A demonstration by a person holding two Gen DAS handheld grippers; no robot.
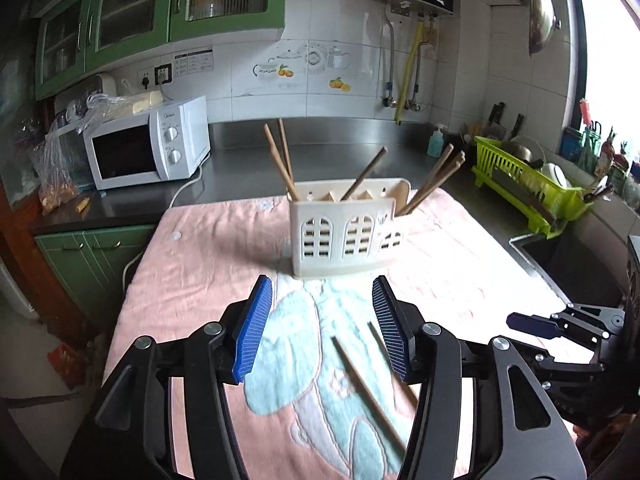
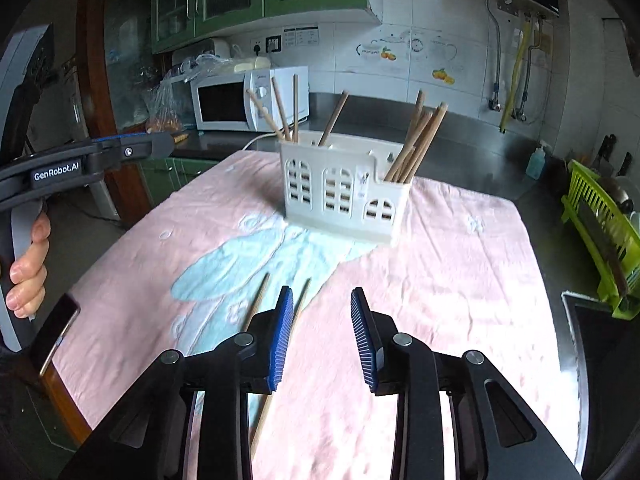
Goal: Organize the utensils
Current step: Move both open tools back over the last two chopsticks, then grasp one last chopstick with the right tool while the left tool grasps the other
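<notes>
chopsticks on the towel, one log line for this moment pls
left gripper: open, empty | right gripper: open, empty | two chopsticks: loose on towel | holder: upright

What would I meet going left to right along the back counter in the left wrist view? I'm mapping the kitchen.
Microwave → chopstick holder → soap bottle → green dish rack.

The left gripper (image 1: 322, 308) hovers with jaws spread wide, empty. The right gripper (image 2: 322, 322) hovers alongside, jaws likewise parted.
</notes>
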